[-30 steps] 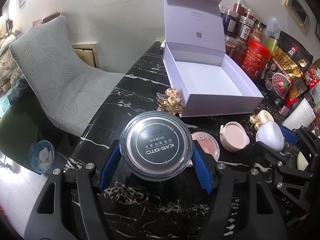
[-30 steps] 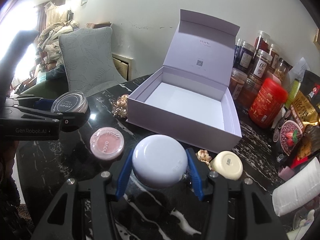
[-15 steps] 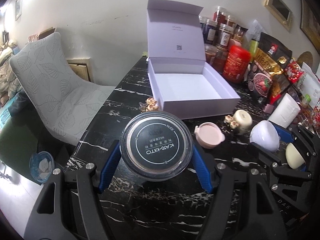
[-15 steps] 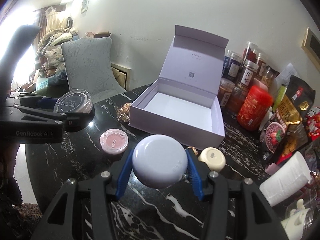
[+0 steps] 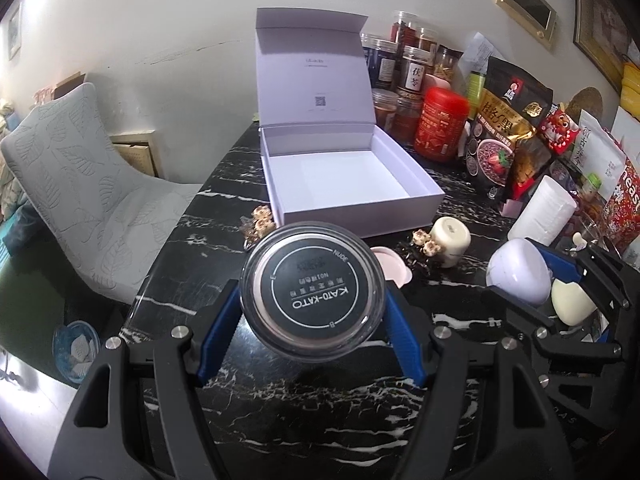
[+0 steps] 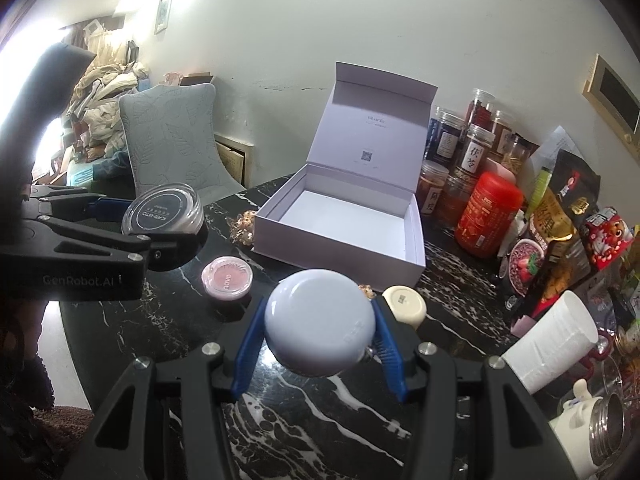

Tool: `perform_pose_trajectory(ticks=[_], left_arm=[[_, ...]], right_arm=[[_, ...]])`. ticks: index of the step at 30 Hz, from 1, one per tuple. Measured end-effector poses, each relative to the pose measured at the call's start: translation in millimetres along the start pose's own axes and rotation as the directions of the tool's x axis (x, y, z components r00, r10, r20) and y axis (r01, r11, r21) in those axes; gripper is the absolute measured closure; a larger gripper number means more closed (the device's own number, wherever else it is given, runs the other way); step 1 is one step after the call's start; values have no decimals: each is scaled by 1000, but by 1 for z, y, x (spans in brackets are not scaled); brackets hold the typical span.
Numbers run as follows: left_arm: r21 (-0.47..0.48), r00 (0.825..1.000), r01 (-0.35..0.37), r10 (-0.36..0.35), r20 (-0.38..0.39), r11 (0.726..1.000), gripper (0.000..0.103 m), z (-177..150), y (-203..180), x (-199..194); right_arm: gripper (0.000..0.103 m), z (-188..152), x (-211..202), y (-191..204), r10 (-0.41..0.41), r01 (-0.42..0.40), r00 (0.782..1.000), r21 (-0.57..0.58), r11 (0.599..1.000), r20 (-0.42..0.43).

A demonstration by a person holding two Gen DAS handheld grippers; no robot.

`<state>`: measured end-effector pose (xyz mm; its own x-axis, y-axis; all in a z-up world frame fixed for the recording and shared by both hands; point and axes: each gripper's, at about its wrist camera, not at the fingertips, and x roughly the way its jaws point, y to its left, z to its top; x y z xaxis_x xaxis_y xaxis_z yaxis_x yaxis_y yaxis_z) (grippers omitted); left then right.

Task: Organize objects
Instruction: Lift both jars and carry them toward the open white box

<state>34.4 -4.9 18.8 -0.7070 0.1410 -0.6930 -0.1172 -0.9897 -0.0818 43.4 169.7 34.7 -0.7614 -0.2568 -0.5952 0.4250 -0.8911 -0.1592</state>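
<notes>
L gripper (image 5: pixel 313 312) clamps clear KATO jar (image 5: pixel 313 294) w/ black lid, jaws mid-wide. R gripper (image 6: pixel 320 326) pinches lavender round case (image 6: pixel 320 320), both above table (image 6: pixel 320 420).

Bench (image 5: pixel 224 216): black, veined with white marble streaks. Open box (image 5: pixel 360 184): pale lilac-white throughout. Jar (image 5: pixel 313 294) in left tool (image 5: pixel 312 320): clear, black lid printed with white rings. Round case (image 6: pixel 320 322) in right tool (image 6: pixel 318 340): pale lavender. Tool pads: blue; frames black. Compact (image 6: pixel 227 276): pink. Chair (image 5: pixel 84 184): grey, leaf-patterned. Canister (image 5: pixel 441 124): red.
</notes>
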Motion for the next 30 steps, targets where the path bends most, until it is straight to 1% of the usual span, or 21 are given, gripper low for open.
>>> perform_pose_trajectory(ticks=[9, 18, 22, 26, 30], left_arm=[[21, 1000, 4, -4, -7, 1000, 35, 28, -4, 21], [21, 1000, 8, -7, -20, 1000, 35, 62, -2, 58], [21, 1000, 13, -12, -21, 1000, 35, 76, -2, 74], [46, 1000, 12, -11, -17, 999, 35, 91, -3, 90], [51, 1000, 19, -18, -18, 999, 35, 107, 0, 106]], right_arm=[[50, 20, 21, -15, 12, -12, 1000, 2, 1000, 1], [50, 47, 55, -33, 20, -20, 1000, -11, 1000, -3], [50, 59, 71, -44, 8, -8, 1000, -4, 1000, -2], [50, 70, 87, -53, 5, -5, 1000, 3, 1000, -5], [50, 80, 106, -62, -1, 2, 1000, 4, 1000, -19]])
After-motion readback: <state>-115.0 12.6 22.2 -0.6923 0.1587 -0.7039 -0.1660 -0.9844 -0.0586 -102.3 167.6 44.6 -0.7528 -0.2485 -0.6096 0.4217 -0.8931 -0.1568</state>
